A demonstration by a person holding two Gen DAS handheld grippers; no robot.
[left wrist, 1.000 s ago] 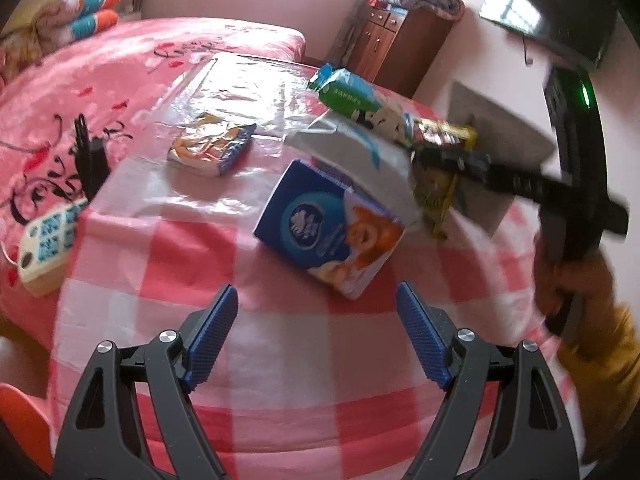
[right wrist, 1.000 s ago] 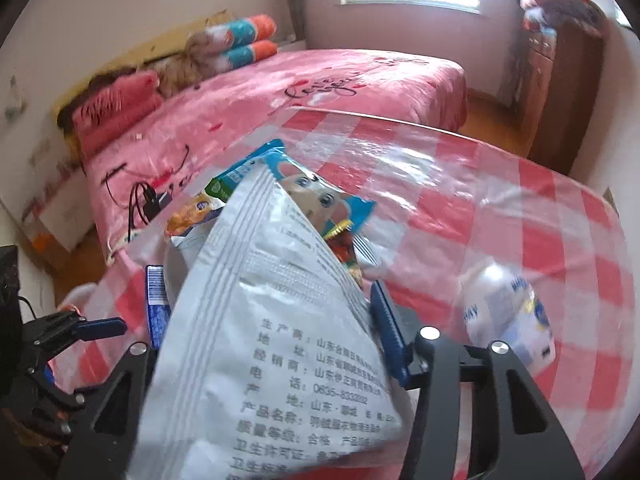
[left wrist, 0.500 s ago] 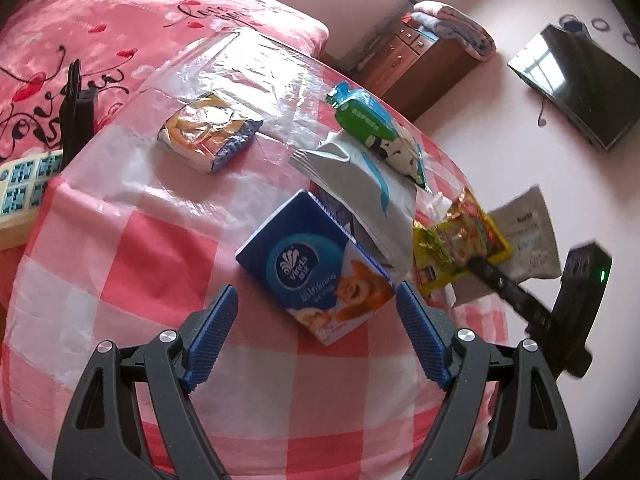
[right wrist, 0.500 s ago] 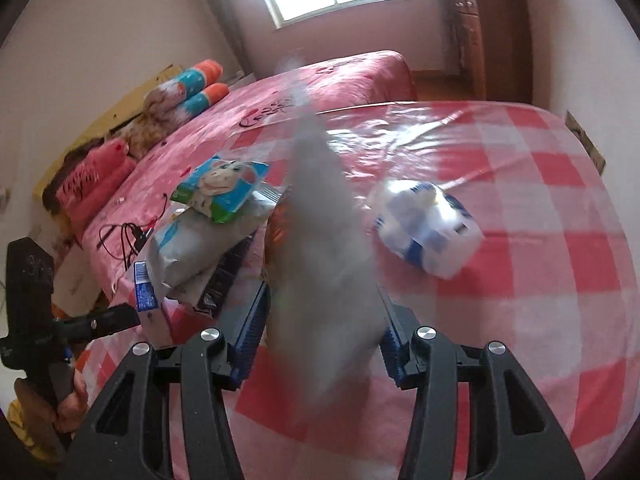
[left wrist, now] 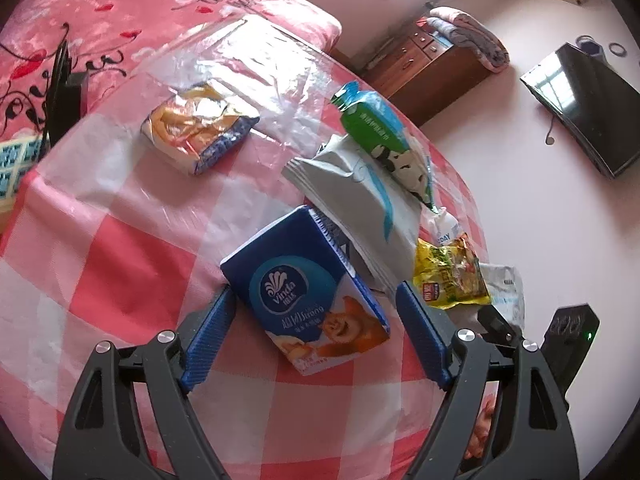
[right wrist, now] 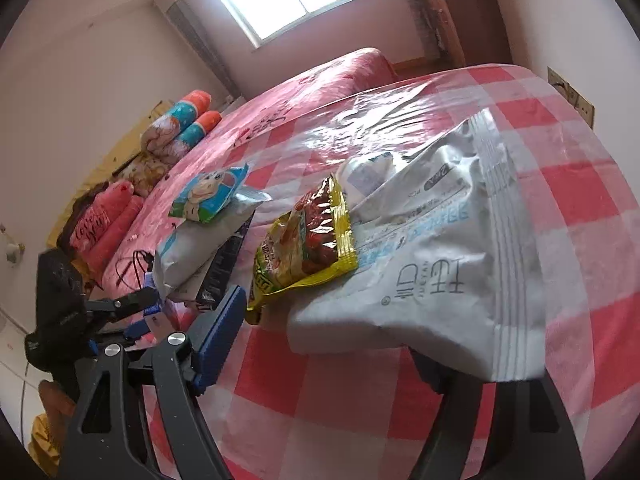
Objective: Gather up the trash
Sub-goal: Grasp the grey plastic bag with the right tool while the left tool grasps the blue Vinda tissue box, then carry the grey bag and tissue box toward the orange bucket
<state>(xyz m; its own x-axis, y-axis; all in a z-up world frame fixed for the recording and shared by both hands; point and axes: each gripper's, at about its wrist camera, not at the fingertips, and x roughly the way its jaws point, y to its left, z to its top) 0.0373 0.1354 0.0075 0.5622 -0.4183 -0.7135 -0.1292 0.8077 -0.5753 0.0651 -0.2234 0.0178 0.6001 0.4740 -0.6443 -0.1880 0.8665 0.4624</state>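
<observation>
Left hand-held gripper (left wrist: 316, 332) spread wide, straddling the blue tissue pack (left wrist: 308, 296); right hand-held gripper (right wrist: 328, 344) released beside white bag (right wrist: 440, 264).

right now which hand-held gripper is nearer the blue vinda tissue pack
Left. The left hand-held gripper straddles the blue Vinda tissue pack; the right hand-held gripper sits beyond the yellow snack bag.

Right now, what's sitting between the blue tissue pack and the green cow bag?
In the left wrist view, a silver-white snack bag lies between the blue tissue pack and the green cow bag, which rests on it.
</observation>
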